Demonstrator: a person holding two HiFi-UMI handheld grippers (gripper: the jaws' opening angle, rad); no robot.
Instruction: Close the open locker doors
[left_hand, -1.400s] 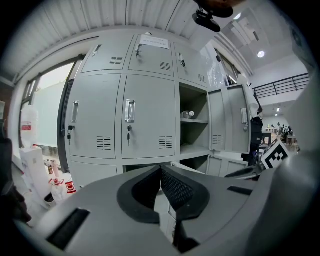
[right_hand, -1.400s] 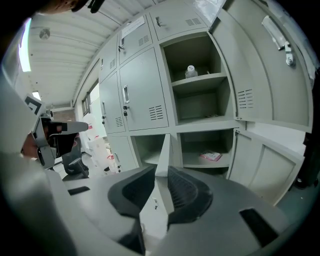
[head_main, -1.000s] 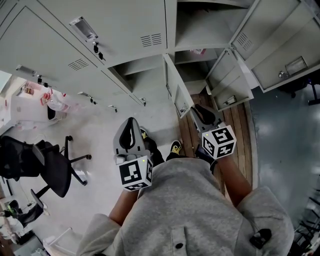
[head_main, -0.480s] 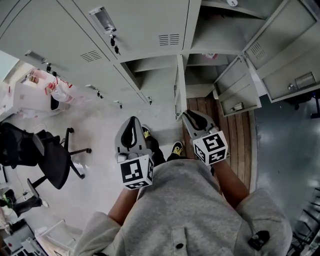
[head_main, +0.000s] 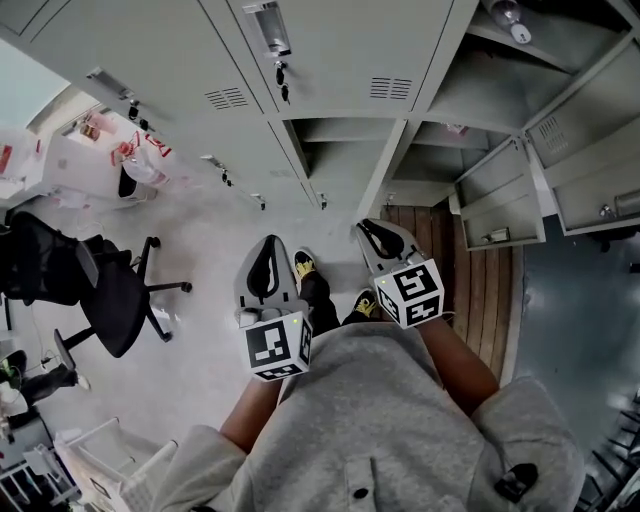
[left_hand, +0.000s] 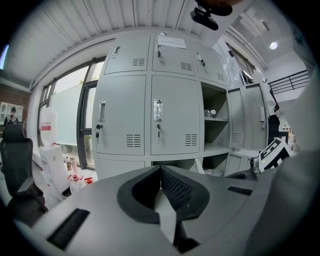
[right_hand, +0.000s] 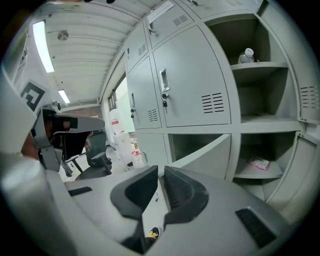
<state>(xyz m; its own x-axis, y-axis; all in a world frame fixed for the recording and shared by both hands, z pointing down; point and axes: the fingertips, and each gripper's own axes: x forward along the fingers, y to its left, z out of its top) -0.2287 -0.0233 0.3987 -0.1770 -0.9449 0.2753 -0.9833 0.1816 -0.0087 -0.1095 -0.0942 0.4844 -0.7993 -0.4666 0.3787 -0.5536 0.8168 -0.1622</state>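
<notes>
**Both jaws together, locker doors ajar**

The left gripper (left_hand: 160, 169) has its jaws pressed together on nothing. The right gripper (right_hand: 161, 172) is likewise empty, with barely a sliver between its pads. Just beyond it, a pale grey metal locker door (head_main: 383, 185) stands open, edge-on. Two more open grey doors (head_main: 497, 195) hang further right.

Lockers (head_main: 340, 50): painted sheet metal, smooth satin grey. Plank floor (head_main: 482, 290) at 3 o'clock: matt wood. Pale floor (head_main: 210, 250) at 9: smooth, slight sheen. Left gripper (left_hand: 161, 167) & right gripper (right_hand: 161, 172): matt grey plastic w/ ribbed black pads (left_hand: 176, 190). Sweatshirt (head_main: 370, 420) at 6: soft grey cloth.
</notes>
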